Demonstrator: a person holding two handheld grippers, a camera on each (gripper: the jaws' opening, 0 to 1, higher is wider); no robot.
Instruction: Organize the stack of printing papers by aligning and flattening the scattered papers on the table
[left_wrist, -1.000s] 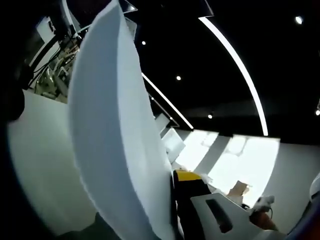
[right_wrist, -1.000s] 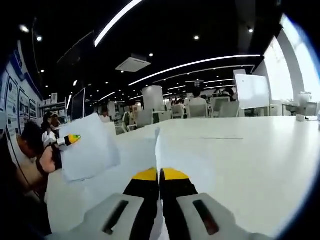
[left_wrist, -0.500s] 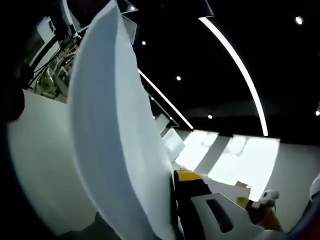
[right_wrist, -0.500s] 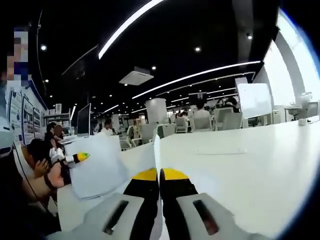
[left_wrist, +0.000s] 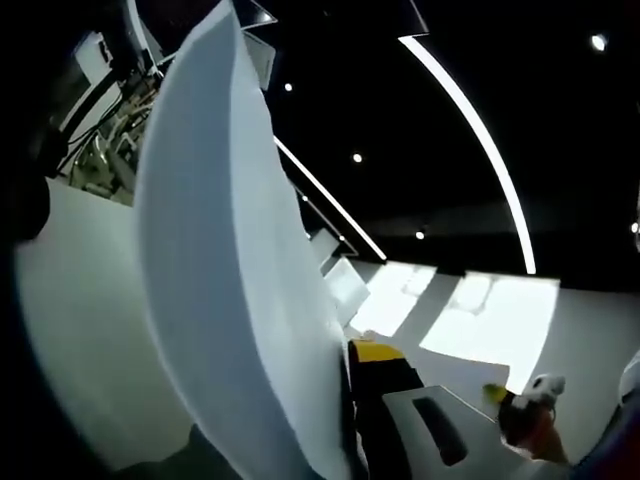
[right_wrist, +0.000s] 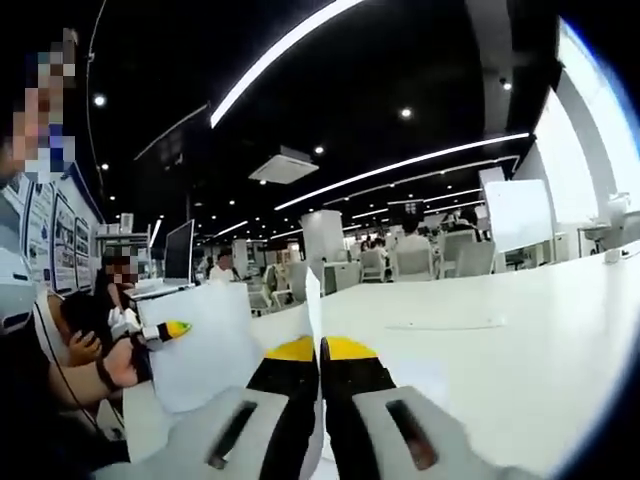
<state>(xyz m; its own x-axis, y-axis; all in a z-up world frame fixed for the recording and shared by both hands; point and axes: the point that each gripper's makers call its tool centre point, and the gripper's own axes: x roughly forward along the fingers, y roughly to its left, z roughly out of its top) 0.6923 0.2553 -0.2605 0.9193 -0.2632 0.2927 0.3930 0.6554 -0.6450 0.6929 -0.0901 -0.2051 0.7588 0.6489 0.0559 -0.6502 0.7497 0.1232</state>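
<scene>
Rt view tilted up | both tongs pinch paper stack edge-on

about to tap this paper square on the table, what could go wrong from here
1. The white stack of printing paper bows strongly where the left hand-held gripper pinches it; it could crease.
2. The right hand-held gripper clamps only the sheets' thin edge, so loose sheets may slip out onto the white table.
</scene>
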